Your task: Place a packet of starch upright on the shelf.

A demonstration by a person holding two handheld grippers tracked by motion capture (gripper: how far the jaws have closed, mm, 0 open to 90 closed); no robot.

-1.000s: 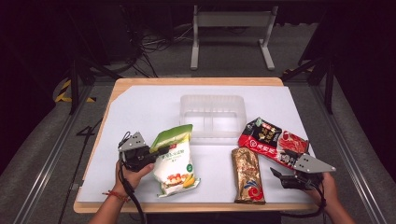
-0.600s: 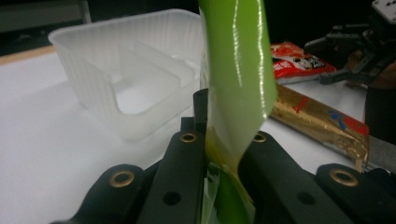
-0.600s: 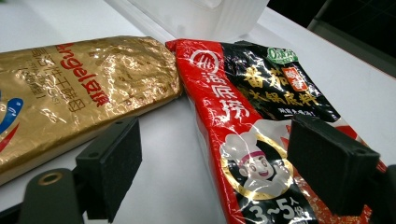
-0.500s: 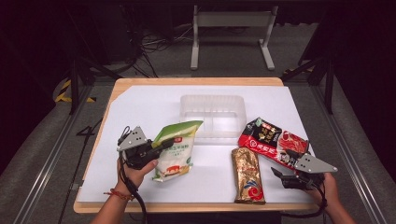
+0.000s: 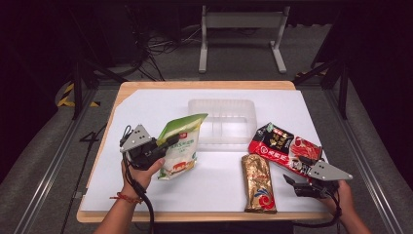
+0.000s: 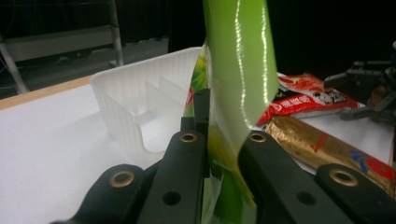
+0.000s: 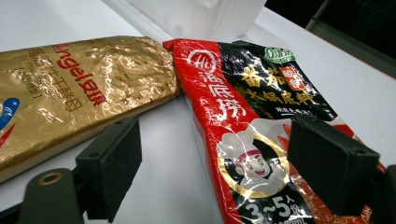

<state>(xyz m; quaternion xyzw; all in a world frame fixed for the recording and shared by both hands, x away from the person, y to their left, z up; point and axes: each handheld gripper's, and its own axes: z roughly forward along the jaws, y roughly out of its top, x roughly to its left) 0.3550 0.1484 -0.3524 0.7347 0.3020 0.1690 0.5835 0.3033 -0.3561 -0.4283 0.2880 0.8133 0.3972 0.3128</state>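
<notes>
1. Left of the clear tray, the left tongs clamp the green bag, lifted off the counter.
2. Along those jaws, the tray's dividers and empty compartments show.
3. Right of the tray, the right tongs gape over the red packet, beside the gold packet.

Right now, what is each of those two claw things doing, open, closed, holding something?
Left gripper: closed on the green and white bag, held off the table.
Right gripper: open, holding nothing, by the red and black packet.
</notes>
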